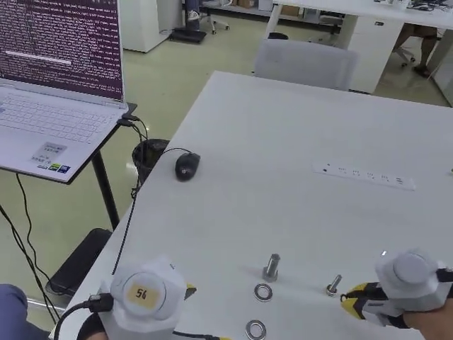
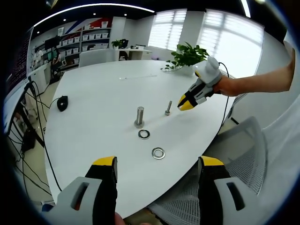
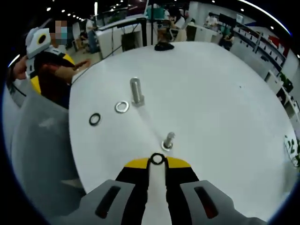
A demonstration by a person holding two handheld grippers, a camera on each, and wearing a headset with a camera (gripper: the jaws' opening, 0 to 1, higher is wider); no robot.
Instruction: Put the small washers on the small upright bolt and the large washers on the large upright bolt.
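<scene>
The large upright bolt stands near the table's front edge, with the small upright bolt to its right. Two large washers lie flat in front of the large bolt. In the right gripper view my right gripper is shut on a small washer, which hangs just short of the small bolt. The large bolt stands beyond it. My left gripper is open and holds nothing, low over the table edge, pointing at the washers.
A black mouse lies at the table's left edge. A white power strip lies further back on the right. A laptop sits on a stand to the left, and a grey chair stands behind the table.
</scene>
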